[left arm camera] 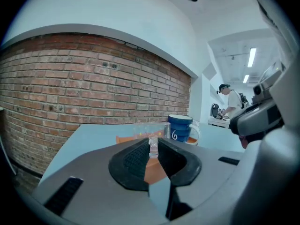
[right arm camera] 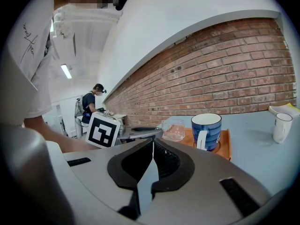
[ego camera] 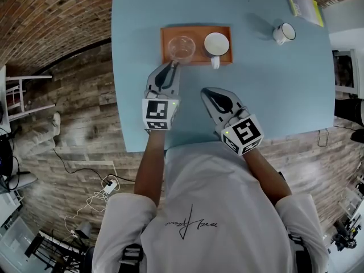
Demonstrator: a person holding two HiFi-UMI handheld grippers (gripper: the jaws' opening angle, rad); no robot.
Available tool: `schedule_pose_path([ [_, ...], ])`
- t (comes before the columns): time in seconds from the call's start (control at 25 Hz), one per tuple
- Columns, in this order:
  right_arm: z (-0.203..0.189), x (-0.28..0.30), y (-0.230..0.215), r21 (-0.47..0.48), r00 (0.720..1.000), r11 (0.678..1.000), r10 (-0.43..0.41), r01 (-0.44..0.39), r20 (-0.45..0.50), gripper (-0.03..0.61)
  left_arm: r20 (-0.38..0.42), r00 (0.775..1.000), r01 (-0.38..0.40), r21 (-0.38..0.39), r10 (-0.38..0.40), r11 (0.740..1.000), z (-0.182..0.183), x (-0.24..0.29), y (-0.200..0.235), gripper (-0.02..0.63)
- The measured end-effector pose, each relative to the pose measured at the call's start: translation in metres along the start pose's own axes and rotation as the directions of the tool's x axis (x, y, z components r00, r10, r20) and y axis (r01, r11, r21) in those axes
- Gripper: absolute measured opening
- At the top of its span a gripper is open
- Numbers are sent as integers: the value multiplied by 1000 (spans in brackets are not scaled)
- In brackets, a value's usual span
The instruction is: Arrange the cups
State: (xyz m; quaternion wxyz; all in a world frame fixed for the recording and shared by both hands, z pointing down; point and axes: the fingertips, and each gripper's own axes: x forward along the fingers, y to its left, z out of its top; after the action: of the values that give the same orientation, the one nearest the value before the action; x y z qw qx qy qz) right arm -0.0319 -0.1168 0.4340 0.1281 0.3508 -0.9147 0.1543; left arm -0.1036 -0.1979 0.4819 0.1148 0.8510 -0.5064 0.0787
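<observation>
An orange tray lies on the light blue table. On it stand a clear glass cup at the left and a blue mug, white inside, at the right. My left gripper reaches the tray's near edge and is shut on the glass cup's handle; in the left gripper view the handle sits pinched between the pads, with the blue mug behind it. My right gripper hovers over bare table in front of the tray, shut and empty, facing the glass cup and the blue mug.
A white mug stands alone at the table's far right, also in the right gripper view as the white mug. A yellow-green booklet lies at the far right corner. A brick wall runs behind the table. A person stands far off.
</observation>
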Motion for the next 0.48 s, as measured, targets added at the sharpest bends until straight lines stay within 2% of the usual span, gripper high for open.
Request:
schedule_pose_path([
  [0.24, -4, -5, -2, -8, 1000, 1000, 6, -6, -5, 25, 24, 996, -84, -22, 85, 996, 6, 0, 1, 54],
  [0.48, -8, -7, -6, -15, 1000, 1000, 0, 0, -21, 25, 43, 989, -144, 7, 143, 990, 6, 3, 0, 54],
])
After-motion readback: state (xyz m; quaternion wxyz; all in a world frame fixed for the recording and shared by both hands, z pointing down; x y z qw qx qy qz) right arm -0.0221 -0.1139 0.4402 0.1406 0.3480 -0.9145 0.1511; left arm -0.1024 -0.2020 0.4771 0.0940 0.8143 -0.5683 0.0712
